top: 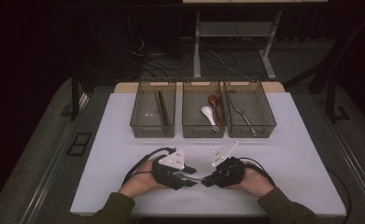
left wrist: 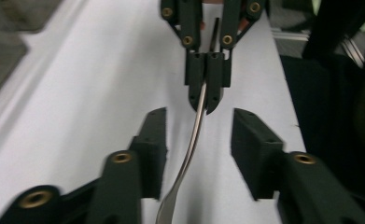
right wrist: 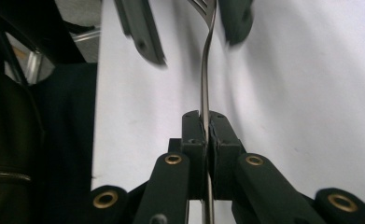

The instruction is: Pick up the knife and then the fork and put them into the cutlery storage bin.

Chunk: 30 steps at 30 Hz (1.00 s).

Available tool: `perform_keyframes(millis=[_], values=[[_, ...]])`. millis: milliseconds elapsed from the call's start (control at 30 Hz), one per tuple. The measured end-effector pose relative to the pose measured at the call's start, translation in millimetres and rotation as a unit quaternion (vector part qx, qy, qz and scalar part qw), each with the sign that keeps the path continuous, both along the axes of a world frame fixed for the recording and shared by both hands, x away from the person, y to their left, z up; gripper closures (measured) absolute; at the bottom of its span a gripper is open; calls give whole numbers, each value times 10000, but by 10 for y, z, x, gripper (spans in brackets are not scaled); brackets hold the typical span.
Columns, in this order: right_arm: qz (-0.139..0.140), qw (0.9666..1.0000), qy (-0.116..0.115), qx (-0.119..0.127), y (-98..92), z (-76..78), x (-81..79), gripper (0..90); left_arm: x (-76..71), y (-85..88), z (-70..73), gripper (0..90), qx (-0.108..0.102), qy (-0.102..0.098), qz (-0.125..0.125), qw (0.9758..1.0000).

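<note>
Steel fork clamped in right gripper; no writing legible.

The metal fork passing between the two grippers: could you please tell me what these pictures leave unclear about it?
- High view: the metal fork is small between the left gripper and right gripper; its ends are covered by them.
- Left gripper view: the fork's wider end is cut off by the bottom edge.
- Right gripper view: the tines are cut off by the top edge, blurred; the handle end is hidden behind the shut jaws.
</note>
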State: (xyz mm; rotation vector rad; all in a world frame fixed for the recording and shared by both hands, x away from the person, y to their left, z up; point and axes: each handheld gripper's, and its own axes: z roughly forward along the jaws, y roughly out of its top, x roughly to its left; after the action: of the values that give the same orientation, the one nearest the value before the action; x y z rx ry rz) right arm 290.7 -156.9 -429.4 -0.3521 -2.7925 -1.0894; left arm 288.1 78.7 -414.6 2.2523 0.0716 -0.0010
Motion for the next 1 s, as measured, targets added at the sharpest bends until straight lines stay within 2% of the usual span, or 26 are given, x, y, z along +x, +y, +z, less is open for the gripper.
perform_keyframes(millis=[133, 233, 333, 400, 567, 633, 700, 833, 900, 1000], values=[[-128, 9999, -62, -25, -60, 1, 26, 865, 21, 94, 7, 464, -189, 134, 334, 9992], [-217, 9997, -118, -34, -106, 14, 47, 866, 42, 166, 11, 419, -234, 92, 486, 9985], [-312, 9994, -148, -62, -153, 24, 67, 865, 43, 234, 1, 377, -328, 113, 716, 9968], [-387, 9990, -198, -85, -191, 29, 82, 865, 44, 281, 9, 354, -314, 89, 876, 9956], [-647, 9975, -269, -37, -323, 66, 122, 865, 27, 381, 19, 290, -468, 96, 1280, 9906], [-774, 9966, -279, 5, -379, 90, 135, 865, 19, 418, 18, 271, -457, 60, 1425, 9887], [-936, 9953, -234, 62, -427, 120, 140, 865, 6, 466, 16, 251, -506, 89, 1574, 9862], [-1255, 9917, -266, 114, -525, 170, 167, 865, -43, 559, -26, 201, -592, 166, 1934, 9792], [-1370, 9900, -301, 149, -577, 189, 188, 865, -73, 610, -56, 170, -507, 117, 2030, 9778], [-1530, 9875, -350, 169, -653, 227, 217, 865, -125, 675, -105, 135, -523, 123, 2234, 9732]])
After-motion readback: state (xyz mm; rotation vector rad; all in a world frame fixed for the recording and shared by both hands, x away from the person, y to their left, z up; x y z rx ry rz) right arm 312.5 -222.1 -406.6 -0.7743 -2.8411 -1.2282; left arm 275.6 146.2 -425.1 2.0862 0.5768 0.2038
